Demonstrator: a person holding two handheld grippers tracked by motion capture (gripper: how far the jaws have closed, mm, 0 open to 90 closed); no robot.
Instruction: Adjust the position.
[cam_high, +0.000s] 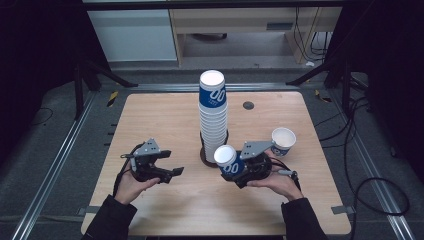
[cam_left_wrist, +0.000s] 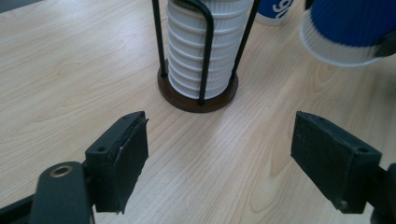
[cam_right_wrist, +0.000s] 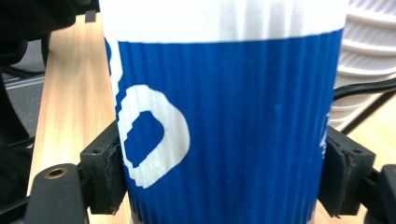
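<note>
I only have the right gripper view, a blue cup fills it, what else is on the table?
Observer: A tall stack of cups stands in a wire holder mid-table.
Operator: Any loose cups?
Observer: One cup stands upright beyond your right tool.
Operator: And the left tool?
Observer: The left tool is open with nothing between its pads, pointed at the holder's base.
</note>
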